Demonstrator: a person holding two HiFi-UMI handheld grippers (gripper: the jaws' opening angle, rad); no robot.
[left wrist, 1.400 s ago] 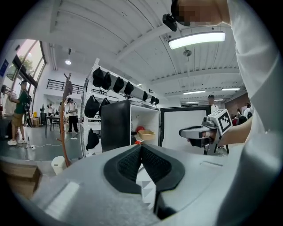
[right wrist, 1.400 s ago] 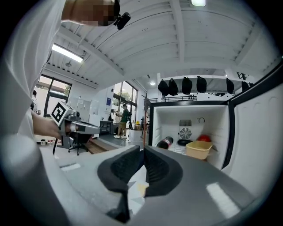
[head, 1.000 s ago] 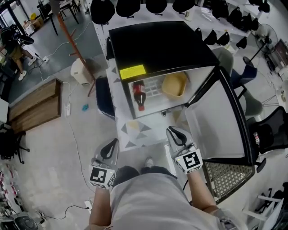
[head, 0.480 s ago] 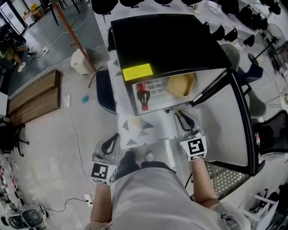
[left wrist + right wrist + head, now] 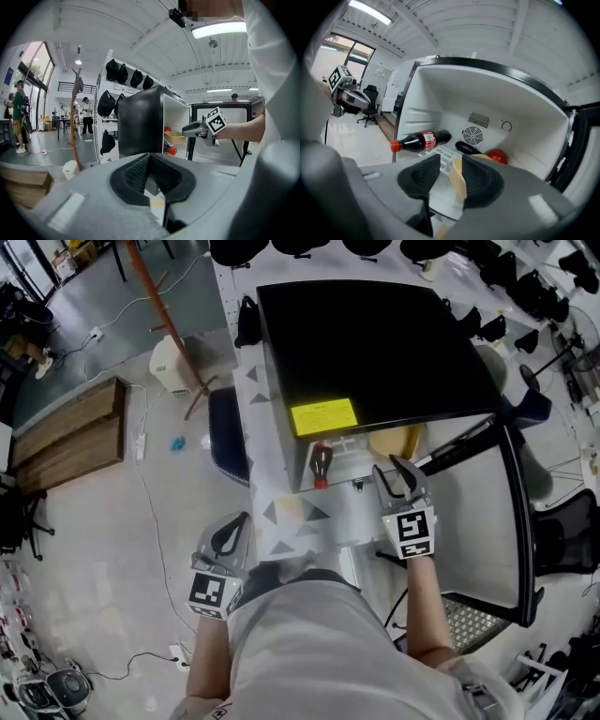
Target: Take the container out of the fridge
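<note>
The tan container [image 5: 394,440] sits on the right of the shelf in the open black mini fridge [image 5: 375,343]. In the right gripper view its rim [image 5: 458,176] stands between the jaws, close against the right pad, with a gap to the left pad. My right gripper [image 5: 398,474] is at the fridge mouth and its jaws are opening. My left gripper [image 5: 230,531] hangs back by my left hip, shut and empty; in its own view its pads [image 5: 149,157] meet at the tips.
A cola bottle [image 5: 421,140] lies on the shelf's left, with a dark long vegetable [image 5: 466,148] and a red round fruit [image 5: 497,156] at the back. The fridge door [image 5: 478,512] stands swung open to the right. A wooden bench [image 5: 70,442] is far left.
My right gripper has moved forward from my waist to the fridge opening and its jaws have spread. The view has closed in on the fridge. The left gripper stayed put.
</note>
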